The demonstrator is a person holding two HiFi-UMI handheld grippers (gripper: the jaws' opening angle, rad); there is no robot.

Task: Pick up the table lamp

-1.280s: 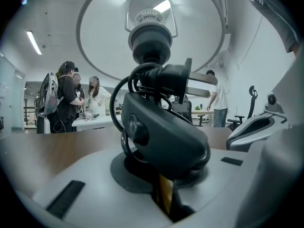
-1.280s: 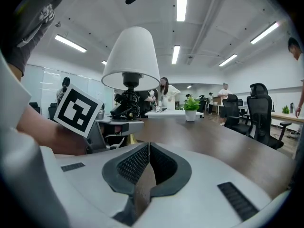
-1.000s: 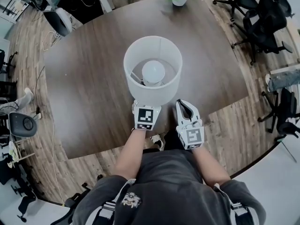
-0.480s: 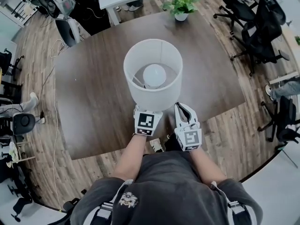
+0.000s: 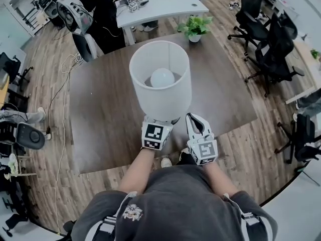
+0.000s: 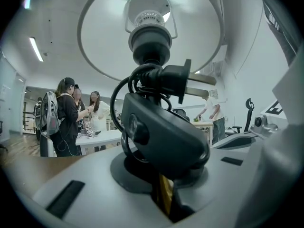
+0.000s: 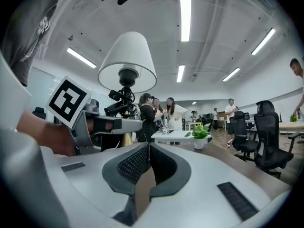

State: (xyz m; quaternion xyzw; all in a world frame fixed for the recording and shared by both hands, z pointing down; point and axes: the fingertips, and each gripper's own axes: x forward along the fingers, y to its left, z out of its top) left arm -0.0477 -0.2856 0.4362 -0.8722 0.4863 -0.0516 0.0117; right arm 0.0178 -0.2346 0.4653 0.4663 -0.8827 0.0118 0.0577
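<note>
Two claws reach out over the near edge of the dark wooden tabletop (image 5: 100, 114), just beyond the person's grey shirt (image 5: 175, 200). The left claw (image 5: 158, 124) points about level and is clenched on the brass-coloured stem (image 6: 164, 201) of the table lamp (image 5: 161, 92). Its tips are tucked under the near rim of the white shade. Just above that grip a dark rounded block (image 6: 161, 137) sits against the stem. A black cord (image 6: 137, 84) is coiled around it, and the plug (image 6: 183, 80) sticks out to the right below the socket.

The right claw (image 5: 194, 120) is just beside the left, on its right. Its jaws are drawn together with nothing between them, and it stays clear of the lamp.

The lamp stands upright over the near middle of the tabletop, its round bulb (image 5: 162, 77) visible down through the open shade. No view shows whether its base touches the wood.

At the far edge of the tabletop sits a potted plant (image 5: 195, 28). Beyond it is a white desk (image 5: 165, 4) with several people (image 7: 173, 110) gathered around it. Black office chairs (image 5: 273, 49) stand on the floor to the right.
</note>
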